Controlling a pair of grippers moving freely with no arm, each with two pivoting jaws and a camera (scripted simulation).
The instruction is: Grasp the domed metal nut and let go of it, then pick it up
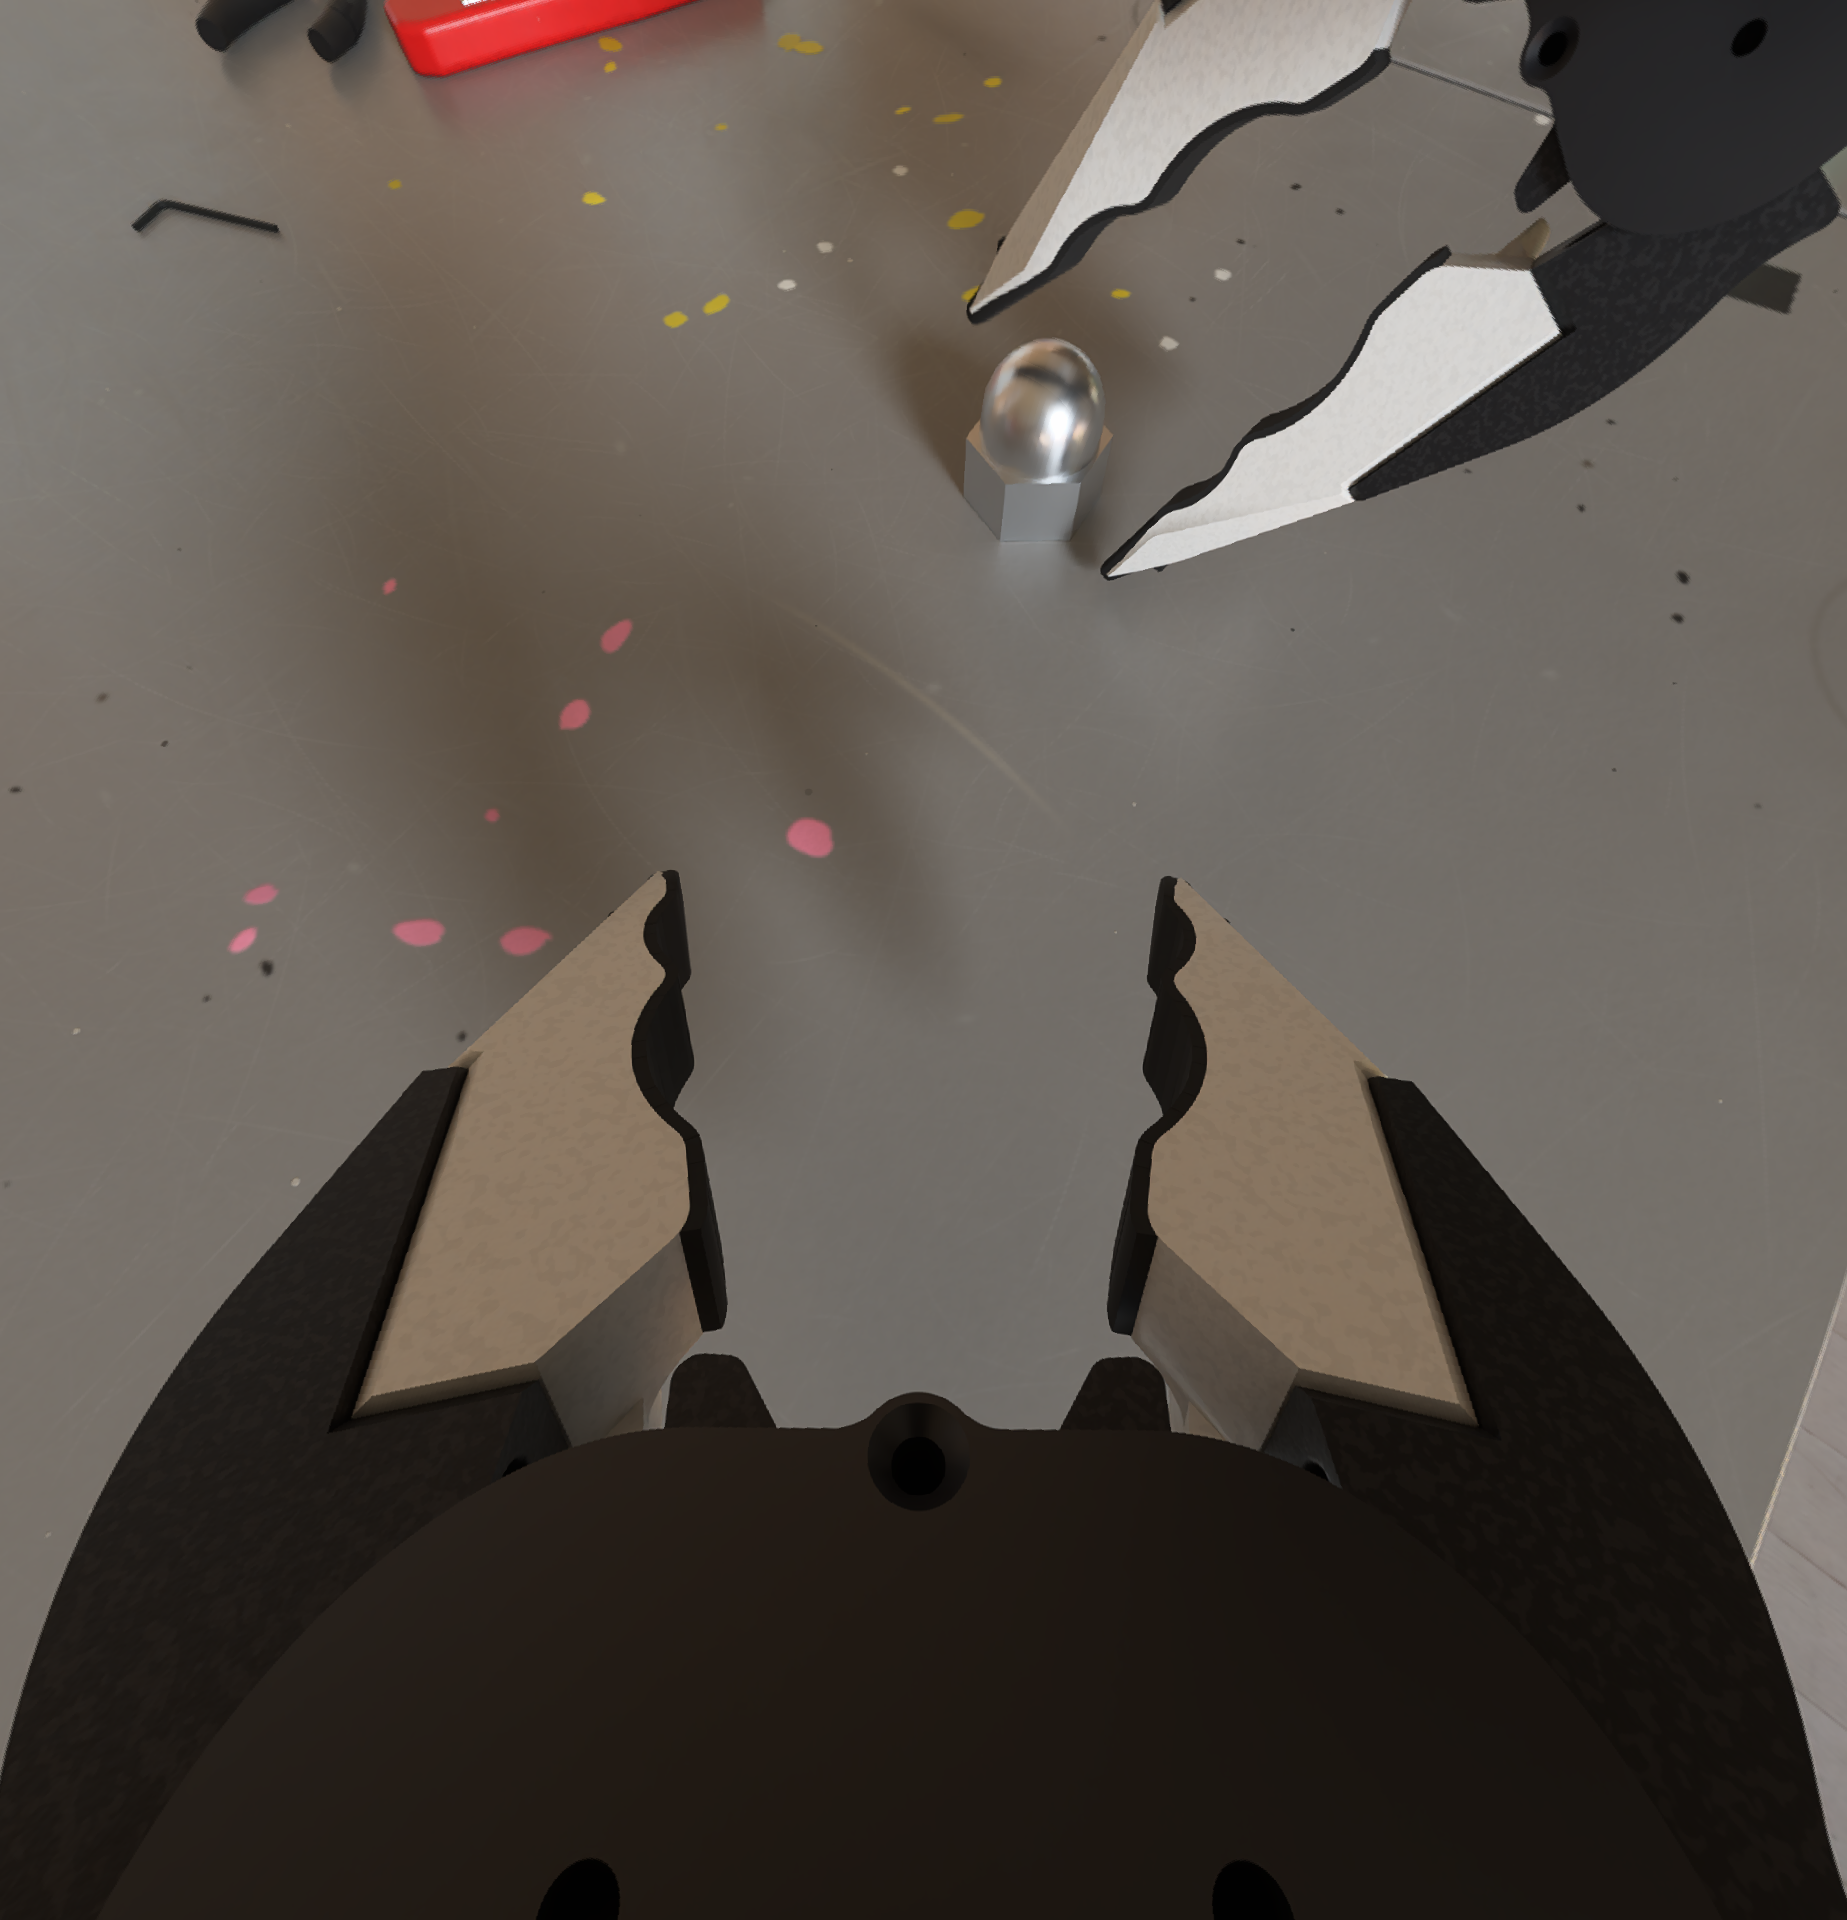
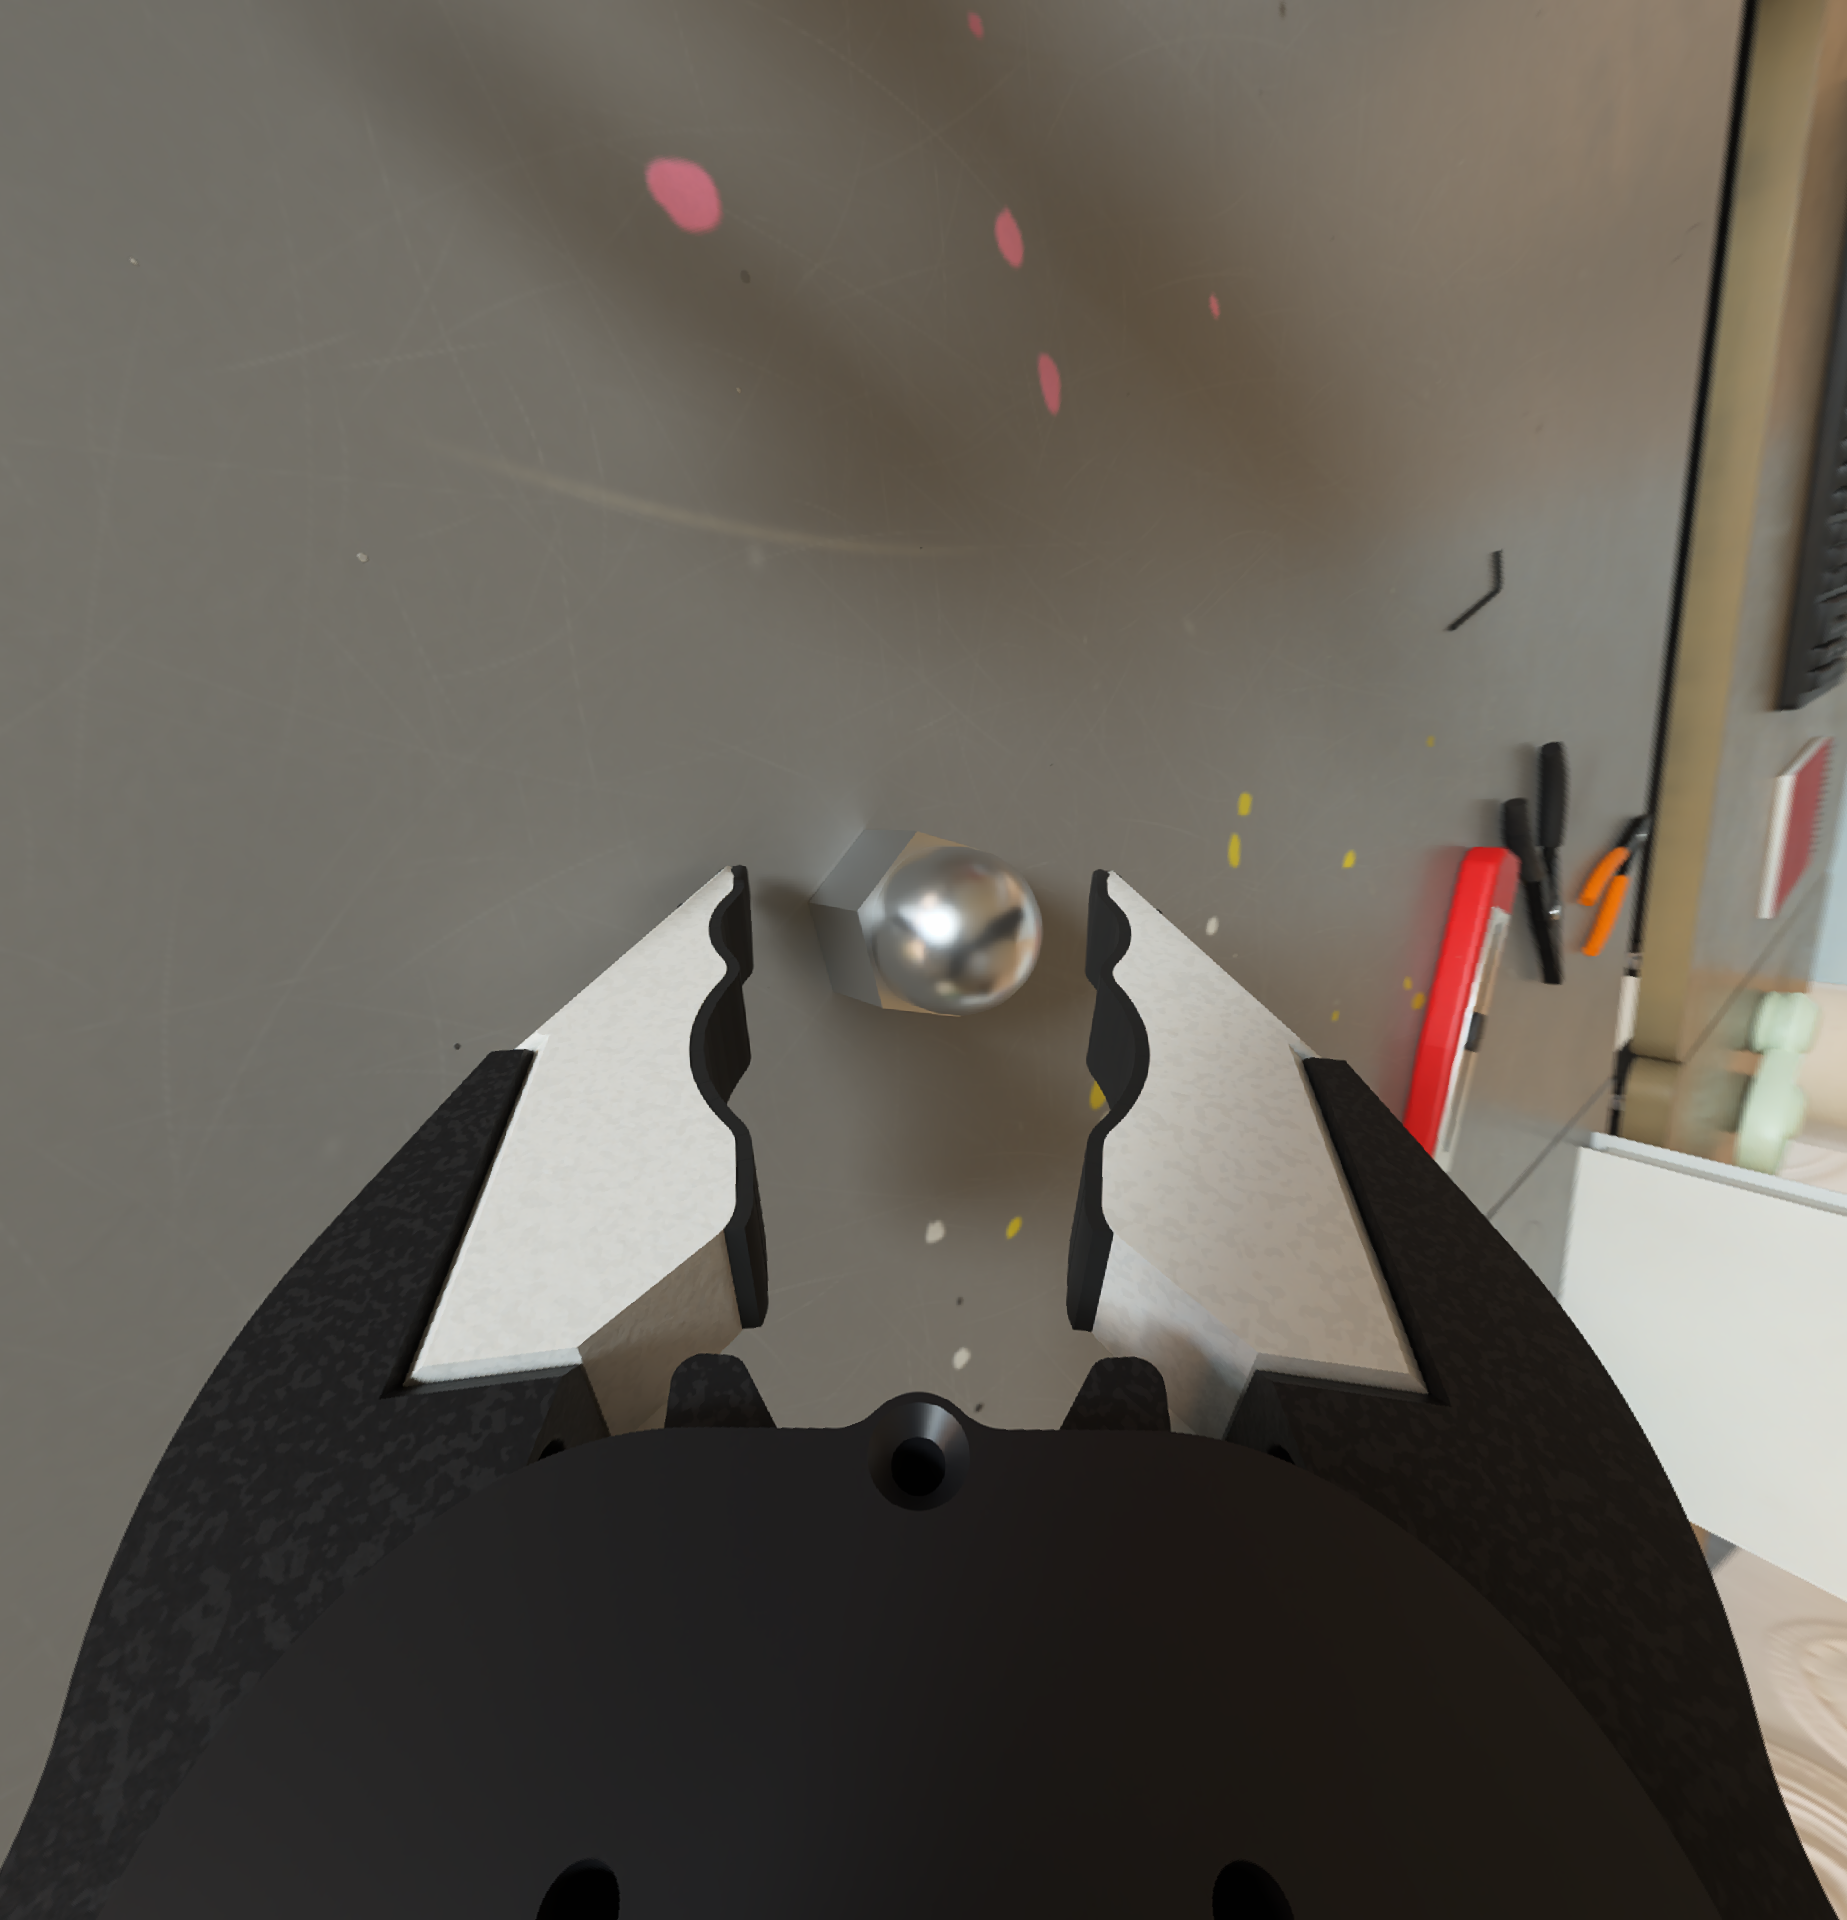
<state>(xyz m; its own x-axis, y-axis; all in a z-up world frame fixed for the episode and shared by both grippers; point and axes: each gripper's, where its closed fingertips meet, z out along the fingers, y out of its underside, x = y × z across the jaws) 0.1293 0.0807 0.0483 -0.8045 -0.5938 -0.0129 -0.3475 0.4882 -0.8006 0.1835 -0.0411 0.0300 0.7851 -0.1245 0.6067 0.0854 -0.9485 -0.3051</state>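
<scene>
1. Grey paint-flecked bench [image 1: 379, 468] carries the domed metal nut [image 2: 934, 925], upright.
2. My right gripper [image 2: 919, 883] is spread wide, the nut at its tips, untouched.
3. My left gripper [image 1: 917, 883], also spread, hangs well apart.
4. Next, I judge: ease forward, then pinch the hex base.

1. Legible text, brands, numbers, signs: none is showing clearly enough to read.
2. Red case [image 1: 524, 31] at the far table edge is carrying a white patch, cropped and blurred.
</scene>
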